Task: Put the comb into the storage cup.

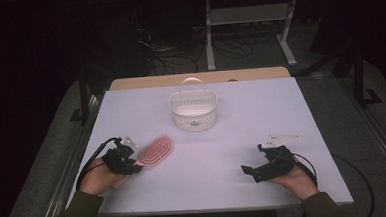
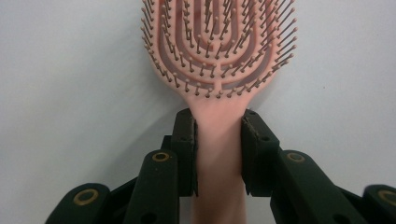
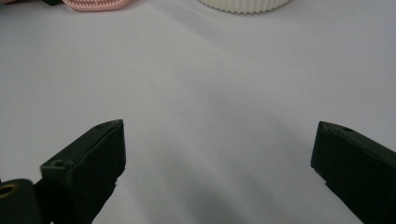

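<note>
Clamped on the smooth neck of a pink plastic hairbrush (image 2: 218, 140), the left gripper (image 1: 134, 164) has both black pads pressed flat against the handle's sides, just below the head. That head is an oval of looped, open ribs, studded with thin bristles that end in small round tips, and it lies bristle-side up on the pale matte table (image 1: 242, 131), near the left edge. Over on the person's right, the right gripper (image 1: 252, 158) rests low on the table with its blocky, blunt jaws spread wide and nothing but bare surface between them. Farther back, near the middle, stands a white basket (image 1: 193, 110) with slotted, ribbed walls and a thin arched handle, well apart from the brush.
</note>
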The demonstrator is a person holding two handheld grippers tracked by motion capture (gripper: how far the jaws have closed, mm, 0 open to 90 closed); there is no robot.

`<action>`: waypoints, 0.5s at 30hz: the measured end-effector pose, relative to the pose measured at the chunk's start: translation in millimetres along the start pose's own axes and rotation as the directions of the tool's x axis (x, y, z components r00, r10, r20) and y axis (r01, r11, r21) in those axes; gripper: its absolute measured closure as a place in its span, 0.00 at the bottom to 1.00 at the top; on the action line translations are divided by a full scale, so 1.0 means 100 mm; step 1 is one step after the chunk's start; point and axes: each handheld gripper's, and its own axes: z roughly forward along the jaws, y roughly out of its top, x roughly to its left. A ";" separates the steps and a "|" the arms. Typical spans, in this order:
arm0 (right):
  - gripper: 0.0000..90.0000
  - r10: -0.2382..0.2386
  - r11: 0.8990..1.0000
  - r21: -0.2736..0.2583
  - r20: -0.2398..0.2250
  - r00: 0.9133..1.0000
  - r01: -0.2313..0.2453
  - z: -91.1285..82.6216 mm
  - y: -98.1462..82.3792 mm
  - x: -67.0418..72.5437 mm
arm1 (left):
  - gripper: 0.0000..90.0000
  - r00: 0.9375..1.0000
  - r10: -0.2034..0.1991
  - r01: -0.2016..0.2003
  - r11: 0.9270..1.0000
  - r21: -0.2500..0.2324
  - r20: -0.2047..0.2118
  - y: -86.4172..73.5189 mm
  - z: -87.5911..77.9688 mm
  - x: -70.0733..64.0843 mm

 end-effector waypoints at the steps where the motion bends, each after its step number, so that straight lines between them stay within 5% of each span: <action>1: 0.03 0.000 1.000 -0.001 -0.001 1.000 0.000 -0.01 0.00 0.00 | 0.78 1.000 0.000 0.000 1.000 -0.003 0.001 -0.01 -0.01 0.00; 15: 0.03 -0.001 1.000 -0.015 -0.008 1.000 0.001 -0.02 0.01 0.00 | 0.78 0.999 -0.004 0.007 0.995 -0.102 0.038 -0.01 -0.20 -0.06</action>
